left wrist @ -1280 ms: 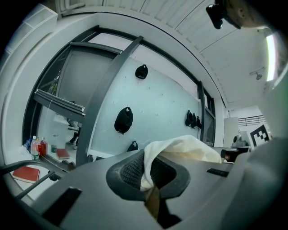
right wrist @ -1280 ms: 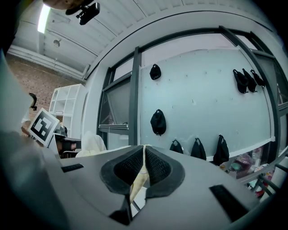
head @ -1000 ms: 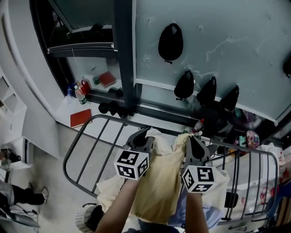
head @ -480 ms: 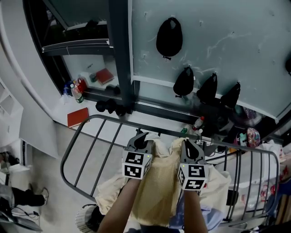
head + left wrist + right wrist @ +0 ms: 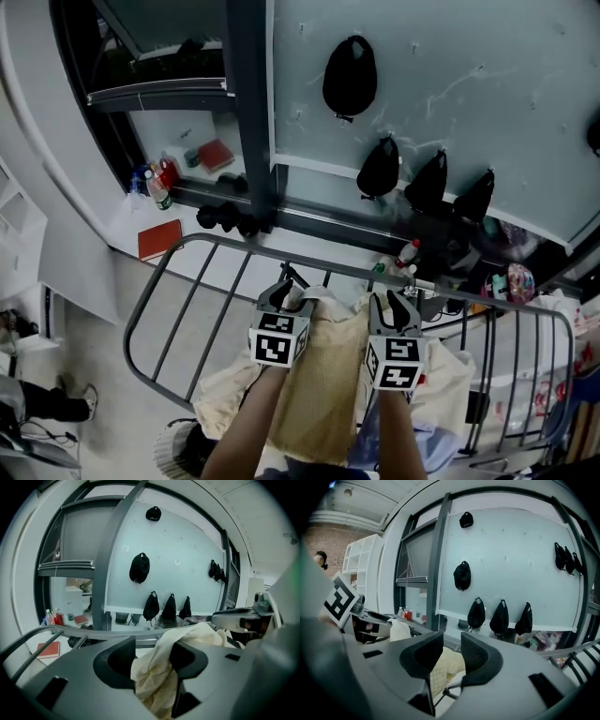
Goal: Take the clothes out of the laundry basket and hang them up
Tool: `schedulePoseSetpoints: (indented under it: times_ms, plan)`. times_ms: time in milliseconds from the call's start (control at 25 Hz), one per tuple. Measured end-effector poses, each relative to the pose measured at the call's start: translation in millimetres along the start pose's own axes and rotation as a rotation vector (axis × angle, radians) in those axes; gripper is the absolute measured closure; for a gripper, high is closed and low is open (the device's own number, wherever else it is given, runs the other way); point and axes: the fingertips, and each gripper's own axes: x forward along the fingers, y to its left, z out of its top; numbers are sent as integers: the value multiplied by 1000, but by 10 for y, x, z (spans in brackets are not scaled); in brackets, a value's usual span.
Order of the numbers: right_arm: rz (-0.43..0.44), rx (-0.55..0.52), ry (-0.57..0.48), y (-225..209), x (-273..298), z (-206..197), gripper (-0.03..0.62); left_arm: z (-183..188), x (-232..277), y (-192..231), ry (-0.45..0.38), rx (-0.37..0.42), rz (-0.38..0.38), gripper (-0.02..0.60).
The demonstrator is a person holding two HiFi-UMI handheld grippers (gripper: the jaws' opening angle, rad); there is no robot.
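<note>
A pale yellow cloth hangs over the front rail of the grey drying rack. My left gripper sits at the cloth's upper left edge. Its jaws have just been opening, and a bunched fold of cloth still lies loose between them. My right gripper is at the cloth's upper right edge. Its jaws have also just been opening and stand apart, with the cloth low in the gap. Neither pair of pads presses on the fabric.
Several black caps hang on the pale wall panel beyond the rack. A red book and bottles lie on the floor ledge at left. More pale garments hang on the rack's right side, near a spray bottle.
Both grippers have sunk toward the rack rail with the yellow cloth. Both pairs of jaws have opened and let go of the cloth, which now rests draped on the rail.
</note>
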Motion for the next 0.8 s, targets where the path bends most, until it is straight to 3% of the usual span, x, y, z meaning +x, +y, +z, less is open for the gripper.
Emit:
schedulePoseSetpoints:
  times_ms: [200,400,800]
  plan:
    - [2,41,-26,-32,-47,33,450,-58,-104,-12,11,-2,-10,334]
    - [-6,58,-58,-33,-183,123,444,-59,-293,-80,-11,-5,-24,328]
    - [-15,107,-181,-7,-898,441,445,448,-882,-347,-188,13,-55,328]
